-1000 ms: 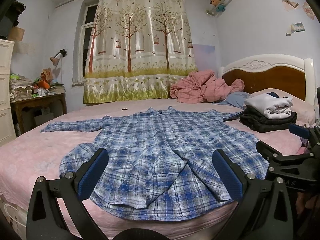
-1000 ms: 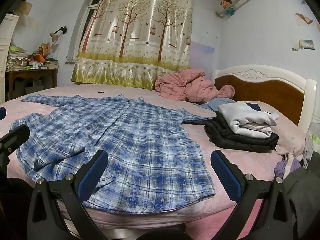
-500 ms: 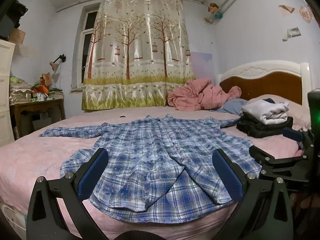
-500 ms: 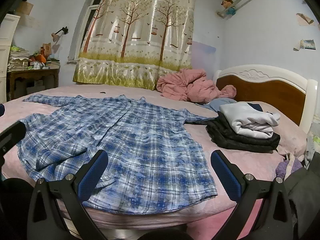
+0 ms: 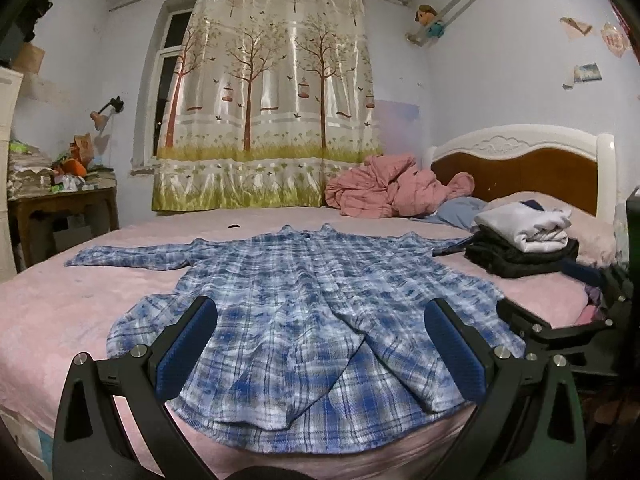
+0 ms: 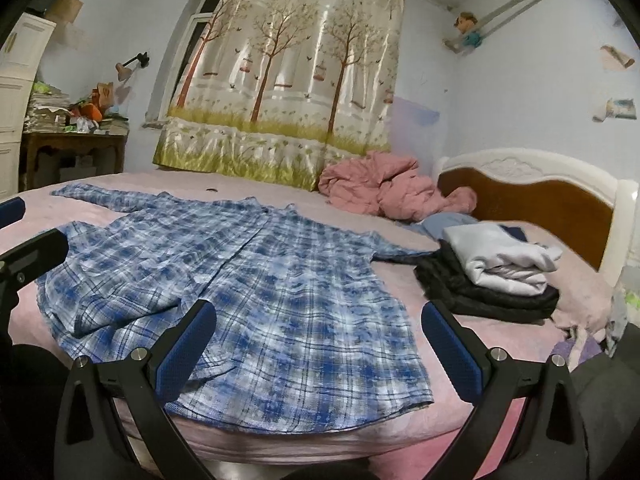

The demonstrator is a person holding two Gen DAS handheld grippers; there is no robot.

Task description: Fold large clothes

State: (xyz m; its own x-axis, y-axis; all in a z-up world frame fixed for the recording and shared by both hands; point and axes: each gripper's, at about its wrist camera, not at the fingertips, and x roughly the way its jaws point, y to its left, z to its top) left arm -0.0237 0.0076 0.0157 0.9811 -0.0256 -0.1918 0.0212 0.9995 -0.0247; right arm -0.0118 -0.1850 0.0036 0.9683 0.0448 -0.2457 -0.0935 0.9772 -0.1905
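Since a second ago my left hand-held gripper (image 5: 320, 344) has dropped a little and levelled toward the hem; the view now takes in more wall and ceiling. My right hand-held gripper (image 6: 319, 346) has tilted slightly. The plaid shirt (image 5: 304, 300) has not shifted: it lies spread flat on the bed (image 5: 72, 304), sleeves out, hem at the near edge. Judgement: folding has not started; I am only lining up. Both hand-held grippers are spread wide, holding nothing and touching no cloth. Folded clothes (image 6: 496, 276) sit stacked near the headboard.
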